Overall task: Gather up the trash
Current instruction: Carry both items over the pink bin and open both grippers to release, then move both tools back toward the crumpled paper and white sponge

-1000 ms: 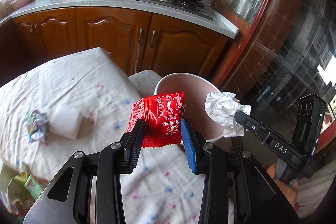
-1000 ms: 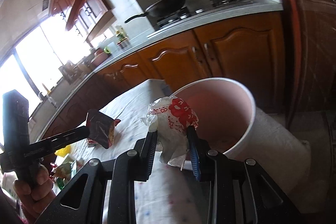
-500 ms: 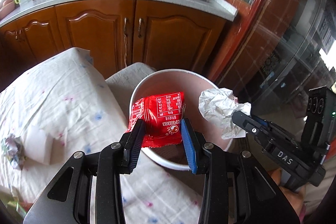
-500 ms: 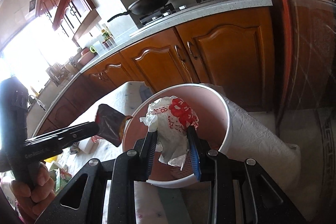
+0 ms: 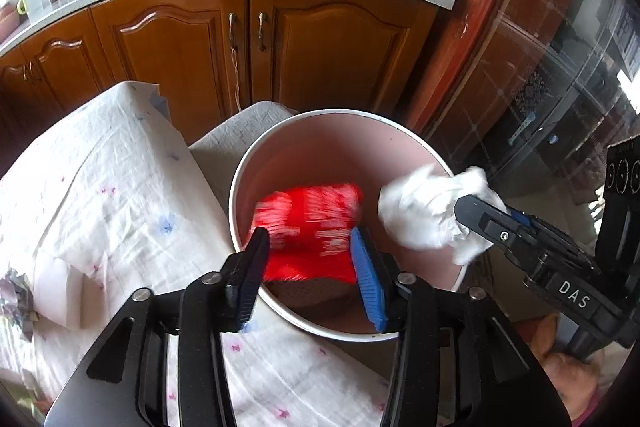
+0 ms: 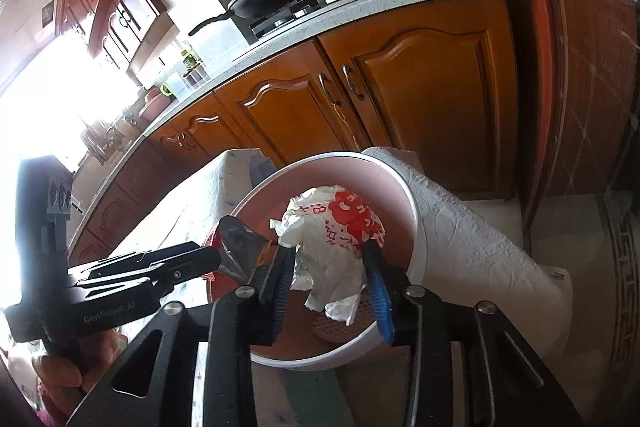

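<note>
A pink bin [image 5: 280, 163] with a white rim stands beside the cloth-covered table [image 5: 100, 179]. My left gripper [image 5: 310, 251] is over the bin's mouth with its jaws spread; the red snack packet [image 5: 308, 223] between them is motion-blurred and looks loose. My right gripper [image 6: 330, 267] is shut on a crumpled white and red plastic bag [image 6: 332, 227] and holds it over the bin [image 6: 412, 211]. The bag also shows in the left wrist view [image 5: 424, 215]. The left gripper's tip with the packet [image 6: 240, 247] shows in the right wrist view.
Crumpled wrappers [image 5: 14, 303] and a white tissue [image 5: 56, 291] lie on the table at the left. Wooden kitchen cabinets [image 5: 240, 39] with a stove, wok and pot stand behind. A white-draped seat [image 6: 472, 247] holds the bin. A glass cabinet [image 5: 560, 67] is at right.
Both grippers moved forward from the table edge to over the bin's mouth. The left jaws have spread and the red packet now blurs between them; the right still grips the bag.
</note>
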